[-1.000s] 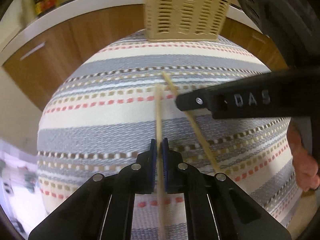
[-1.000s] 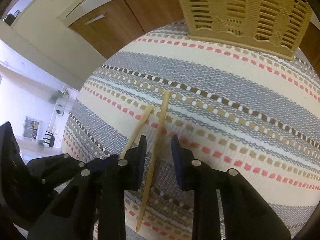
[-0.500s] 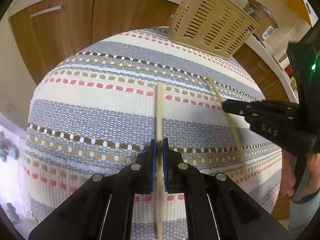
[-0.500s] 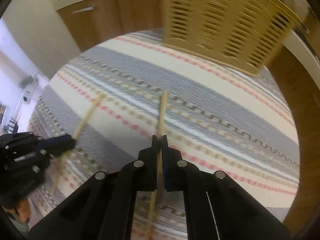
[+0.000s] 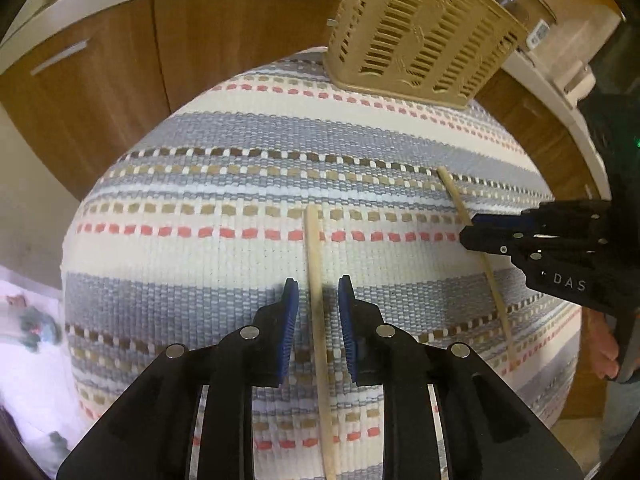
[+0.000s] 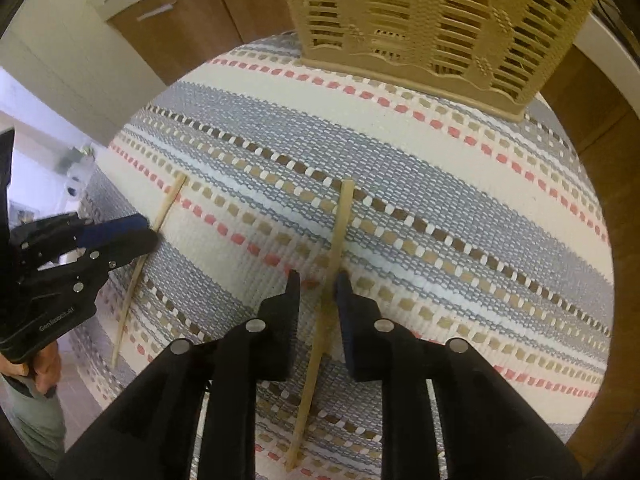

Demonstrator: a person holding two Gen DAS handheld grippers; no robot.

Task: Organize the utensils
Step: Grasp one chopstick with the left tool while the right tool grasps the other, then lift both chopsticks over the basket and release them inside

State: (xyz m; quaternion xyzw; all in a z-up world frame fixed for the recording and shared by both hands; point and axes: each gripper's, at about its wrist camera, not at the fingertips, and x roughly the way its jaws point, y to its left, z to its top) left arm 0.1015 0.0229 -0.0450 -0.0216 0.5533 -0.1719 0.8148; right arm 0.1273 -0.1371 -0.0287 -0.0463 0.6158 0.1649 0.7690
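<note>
**Two chopsticks, one between each pair of jaws**

My left gripper (image 5: 318, 300) points steeply down at the striped cloth (image 5: 224, 264) on the tabletop. Its jaws are opening, and the left chopstick (image 5: 316, 280) runs lengthwise through the gap between the blue pads, touching neither. The stick's far end reaches just past the fingertips; its near end passes under the gripper body.

My right gripper (image 6: 318, 292) is likewise tilted down with its jaws opening. The right chopstick (image 6: 336, 248) lies between them, slanted, close against the right-hand finger; whether it touches that pad I cannot tell.

Each gripper shows in the other's view, off to the side, its tip over its own chopstick. The right gripper's body reads "DAS"; the left one reads "GenRobot.AI".

Beyond both grippers, at the cloth's far edge, stands the beige slatted basket (image 5: 420, 36). Behind it are wooden cabinet doors (image 5: 100, 92).
</note>
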